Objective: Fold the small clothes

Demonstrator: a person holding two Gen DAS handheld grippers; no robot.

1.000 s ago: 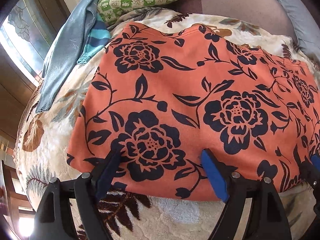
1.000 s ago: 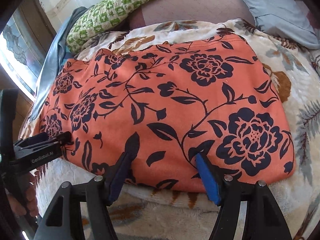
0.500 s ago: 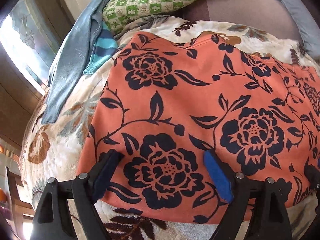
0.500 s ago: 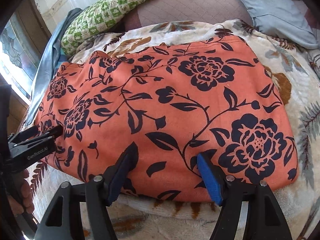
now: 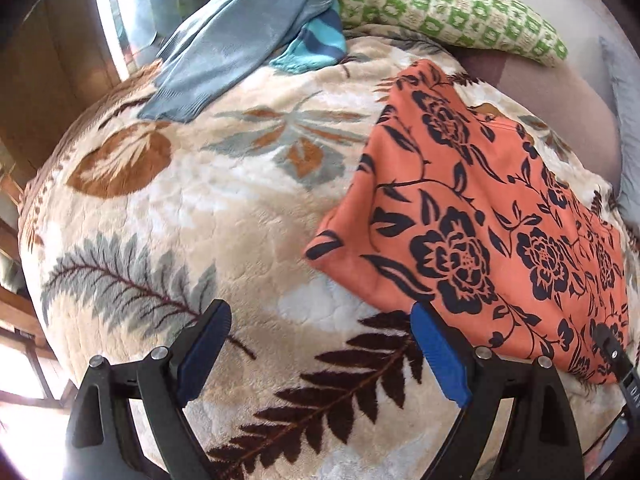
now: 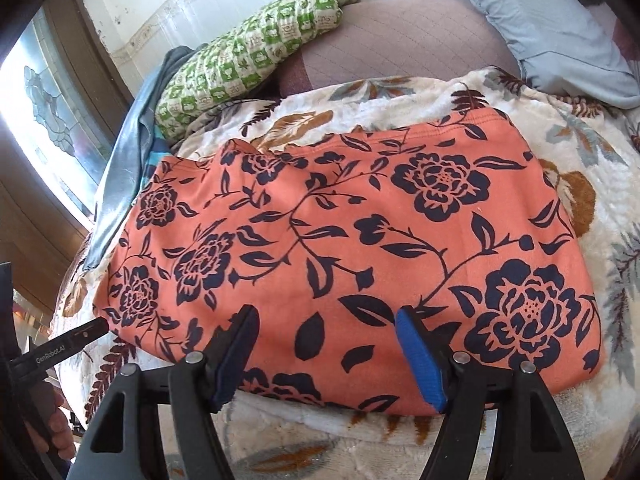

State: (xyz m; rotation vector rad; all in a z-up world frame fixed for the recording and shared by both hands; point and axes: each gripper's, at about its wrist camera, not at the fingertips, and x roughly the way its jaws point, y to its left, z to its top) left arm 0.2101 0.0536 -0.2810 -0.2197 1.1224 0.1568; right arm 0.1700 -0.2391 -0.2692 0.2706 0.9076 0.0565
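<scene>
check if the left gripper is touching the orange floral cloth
Apart: the left wrist view shows the left gripper open over bare blanket, the orange floral cloth beside it.

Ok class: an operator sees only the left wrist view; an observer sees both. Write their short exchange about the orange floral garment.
Operator: Is the right claw open?
Observer: Yes, it is open above the orange garment's near edge, gripping nothing.
Operator: Who holds my left claw?
Observer: A hand grips its handle, lower left in the right wrist view.
</scene>
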